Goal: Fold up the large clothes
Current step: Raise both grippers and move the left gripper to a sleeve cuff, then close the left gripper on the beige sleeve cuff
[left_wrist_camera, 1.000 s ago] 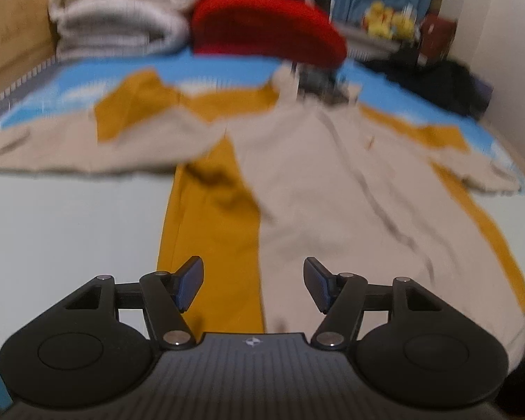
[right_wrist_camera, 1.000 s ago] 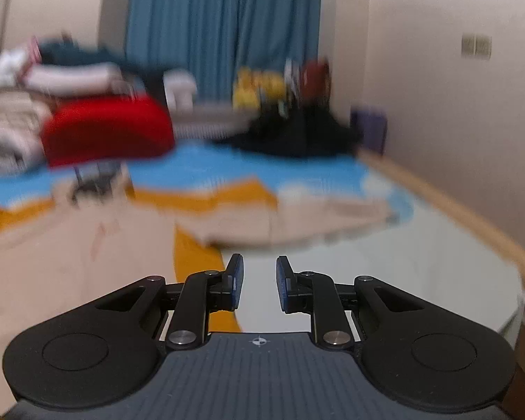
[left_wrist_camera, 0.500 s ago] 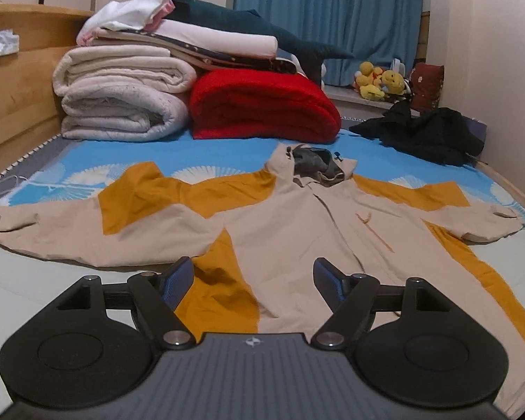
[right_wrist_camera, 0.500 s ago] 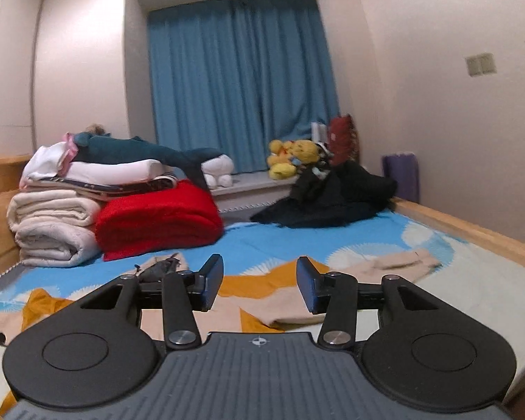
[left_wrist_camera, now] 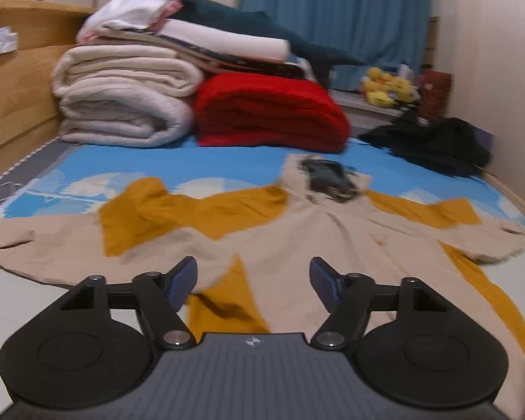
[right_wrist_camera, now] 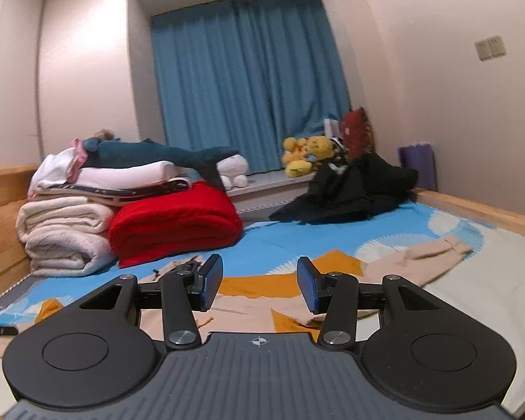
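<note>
A large beige and mustard jacket [left_wrist_camera: 297, 245] lies spread flat on the bed, sleeves out to both sides, dark-lined hood [left_wrist_camera: 329, 178] at the far end. My left gripper [left_wrist_camera: 252, 280] is open and empty, held above the jacket's near hem. My right gripper [right_wrist_camera: 259, 285] is open and empty, held above the jacket's right side; the jacket shows below it in the right wrist view [right_wrist_camera: 255, 308], with its right sleeve [right_wrist_camera: 423, 255] stretched toward the bed's edge.
A stack of folded white blankets [left_wrist_camera: 122, 105] and a red blanket [left_wrist_camera: 269, 115] sit at the bed's head. A black garment pile [left_wrist_camera: 434, 147] lies at the far right. A wooden bed rail [right_wrist_camera: 483, 213] runs along the right wall. Plush toys [right_wrist_camera: 308, 157] sit by the blue curtain.
Both grippers have opened wider. Both cameras have tilted up from looking down at the jacket to a lower, more level view across the bed.
</note>
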A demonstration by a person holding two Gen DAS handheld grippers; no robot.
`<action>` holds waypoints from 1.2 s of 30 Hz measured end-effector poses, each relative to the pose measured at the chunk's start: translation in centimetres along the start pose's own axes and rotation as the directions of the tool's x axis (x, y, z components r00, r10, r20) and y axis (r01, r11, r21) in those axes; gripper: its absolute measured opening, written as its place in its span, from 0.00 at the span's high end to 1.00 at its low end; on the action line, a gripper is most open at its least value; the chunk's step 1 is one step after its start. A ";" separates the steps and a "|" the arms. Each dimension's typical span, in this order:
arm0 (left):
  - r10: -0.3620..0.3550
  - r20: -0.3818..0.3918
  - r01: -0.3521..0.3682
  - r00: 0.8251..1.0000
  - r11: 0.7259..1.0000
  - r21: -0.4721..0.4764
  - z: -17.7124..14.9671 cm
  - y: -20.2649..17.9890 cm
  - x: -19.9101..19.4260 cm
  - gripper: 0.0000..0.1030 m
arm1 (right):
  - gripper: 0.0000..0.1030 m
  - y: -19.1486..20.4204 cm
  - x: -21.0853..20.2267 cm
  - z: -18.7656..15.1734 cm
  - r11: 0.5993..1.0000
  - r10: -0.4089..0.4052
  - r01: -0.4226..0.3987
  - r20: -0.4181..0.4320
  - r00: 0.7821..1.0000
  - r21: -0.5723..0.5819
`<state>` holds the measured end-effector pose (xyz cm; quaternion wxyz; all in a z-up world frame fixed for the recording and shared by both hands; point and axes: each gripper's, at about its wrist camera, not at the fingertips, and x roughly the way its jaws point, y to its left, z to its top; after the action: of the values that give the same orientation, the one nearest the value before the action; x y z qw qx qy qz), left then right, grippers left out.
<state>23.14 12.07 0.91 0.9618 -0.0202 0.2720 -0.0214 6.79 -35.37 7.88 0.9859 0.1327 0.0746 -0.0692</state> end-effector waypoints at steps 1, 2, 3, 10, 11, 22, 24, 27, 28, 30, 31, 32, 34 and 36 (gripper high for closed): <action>0.024 -0.002 -0.024 1.000 1.000 -0.008 0.2 0.7 0.6 0.33 | 0.53 0.4 0.0 -0.1 1.000 0.011 -0.011 0.004 1.000 -0.018; 0.053 -0.007 -0.053 0.999 0.998 -0.018 0.4 1.5 1.2 0.37 | 0.53 0.7 0.0 0.0 0.999 0.019 -0.019 0.007 1.000 -0.031; 0.085 -0.015 -0.086 0.996 0.996 -0.031 0.5 2.4 1.8 0.41 | 0.53 1.0 0.0 0.0 0.999 0.027 -0.027 0.008 1.000 -0.043; 0.256 -0.094 -0.270 0.962 0.941 -0.202 0.9 10.8 5.5 0.57 | 0.53 2.5 0.8 0.2 0.995 0.032 -0.030 0.018 0.999 -0.096; 0.272 -0.109 -0.289 0.956 0.932 -0.218 0.8 11.9 6.1 0.61 | 0.53 2.9 1.1 0.3 0.993 0.031 -0.028 0.022 0.999 -0.117; 0.329 -0.183 -0.373 0.926 0.872 -0.318 -0.6 20.3 9.6 0.70 | 0.52 12.8 10.0 1.3 0.933 0.165 -0.167 -0.033 0.986 -0.320; 0.337 -0.187 -0.383 0.923 0.862 -0.334 -0.8 21.6 10.3 0.70 | 0.52 15.2 11.6 1.7 0.921 0.209 -0.207 -0.030 0.977 -0.331; 0.349 -0.185 -0.394 0.919 0.843 -0.367 -1.3 23.6 11.1 0.70 | 0.50 18.6 14.5 2.0 0.894 0.301 -0.298 -0.045 0.953 -0.333; 0.353 -0.184 -0.397 0.917 0.838 -0.373 -1.5 24.3 11.4 0.70 | 0.46 19.5 15.4 1.9 0.885 0.323 -0.318 -0.045 0.945 -0.339; 0.358 -0.191 -0.405 0.914 0.829 -0.386 -2.0 25.8 12.2 0.69 | 0.30 20.5 16.6 1.6 0.875 0.356 -0.348 -0.039 0.934 -0.336; 0.358 -0.195 -0.408 0.913 0.822 -0.398 -2.3 26.7 12.5 0.69 | 0.20 20.7 17.1 1.1 0.871 0.378 -0.367 -0.032 0.925 -0.326; 0.361 -0.198 -0.412 0.911 0.813 -0.412 -2.5 27.6 12.7 0.67 | 0.15 20.8 17.6 0.7 0.869 0.394 -0.381 -0.025 0.919 -0.315; 0.379 -0.201 -0.429 0.903 0.777 -0.461 -3.0 29.8 13.1 0.60 | 0.14 21.1 18.9 -0.4 0.868 0.396 -0.394 -0.059 0.916 -0.301; 0.393 -0.204 -0.439 0.896 0.727 -0.528 -3.5 32.3 13.4 0.52 | 0.14 21.3 20.3 -1.0 0.855 0.409 -0.431 -0.138 0.902 -0.289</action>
<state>33.68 43.48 -10.74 0.8811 -0.2396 0.3009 0.2751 29.89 -17.08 8.92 0.9822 -0.0095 0.0890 0.1651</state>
